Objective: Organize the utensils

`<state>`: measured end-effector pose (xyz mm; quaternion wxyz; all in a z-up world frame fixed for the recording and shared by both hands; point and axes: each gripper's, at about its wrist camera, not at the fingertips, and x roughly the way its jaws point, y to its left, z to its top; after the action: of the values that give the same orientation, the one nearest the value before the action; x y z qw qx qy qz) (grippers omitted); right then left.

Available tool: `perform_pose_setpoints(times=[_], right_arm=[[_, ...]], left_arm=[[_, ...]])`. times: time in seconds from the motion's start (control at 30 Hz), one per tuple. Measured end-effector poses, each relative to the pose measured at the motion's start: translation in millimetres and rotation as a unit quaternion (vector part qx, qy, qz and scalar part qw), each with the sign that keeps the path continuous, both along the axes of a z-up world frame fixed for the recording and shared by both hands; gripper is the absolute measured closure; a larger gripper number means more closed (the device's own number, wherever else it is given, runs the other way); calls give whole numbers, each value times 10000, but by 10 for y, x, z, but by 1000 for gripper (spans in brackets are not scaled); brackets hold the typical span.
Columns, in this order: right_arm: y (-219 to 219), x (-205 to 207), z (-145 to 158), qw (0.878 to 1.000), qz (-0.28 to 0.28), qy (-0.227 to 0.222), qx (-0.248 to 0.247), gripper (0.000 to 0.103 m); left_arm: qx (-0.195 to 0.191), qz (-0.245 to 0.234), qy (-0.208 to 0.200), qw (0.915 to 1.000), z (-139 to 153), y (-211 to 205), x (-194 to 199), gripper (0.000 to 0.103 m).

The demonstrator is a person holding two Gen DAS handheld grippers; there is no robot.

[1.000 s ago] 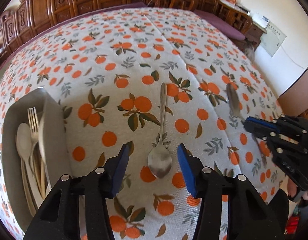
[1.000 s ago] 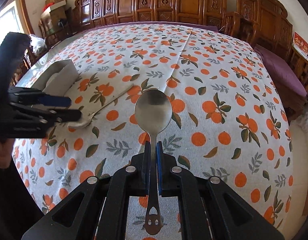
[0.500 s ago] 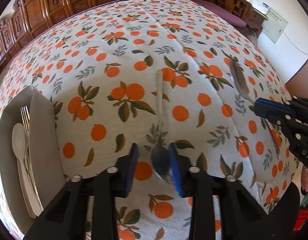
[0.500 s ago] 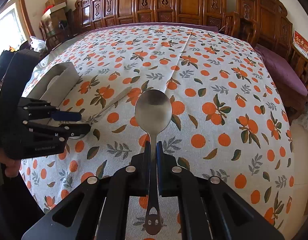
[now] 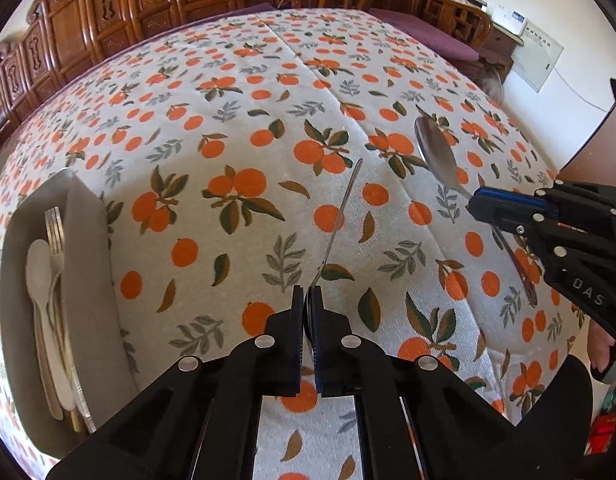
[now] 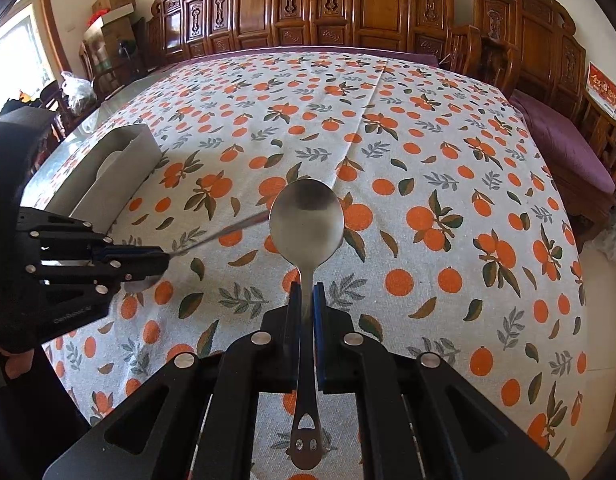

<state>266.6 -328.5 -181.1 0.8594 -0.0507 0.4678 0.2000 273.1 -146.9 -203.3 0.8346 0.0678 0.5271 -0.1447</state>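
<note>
a woven, matt cloth (image 5: 268,128) printed with oranges and leaves covers the surface, its weave faintly ribbed. the spoon (image 6: 306,220) in the right claw (image 6: 306,300) is polished metal, its bowl smooth and softly mirrored. a second spoon (image 5: 339,224) in the left claw (image 5: 306,300) is thin bright metal. both claws are matt black plastic with silvery metal screw heads and blue pads. at nine o'clock in the left wrist view, a grey tray (image 5: 88,264) looks matt and smooth, holding shiny metal cutlery and a pale, dull spoon. behind, carved wooden furniture (image 6: 379,4) has a glossy varnish.
</note>
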Motion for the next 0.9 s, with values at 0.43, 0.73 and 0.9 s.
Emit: perform_pose_setpoints(times=[0.43, 0.73, 0.9], right_arm=[[293, -146, 192, 9998, 149, -120, -56, 96], [562, -222, 347, 9995, 218, -237, -64, 96], [709, -240, 372, 9994, 258, -249, -19, 96]], left_arm=[[-52, 136, -469, 9988, 462, 345, -237, 100], [-133, 427, -639, 9970, 616, 764, -351, 100], [-138, 625, -686, 9956, 649, 1014, -371, 100]])
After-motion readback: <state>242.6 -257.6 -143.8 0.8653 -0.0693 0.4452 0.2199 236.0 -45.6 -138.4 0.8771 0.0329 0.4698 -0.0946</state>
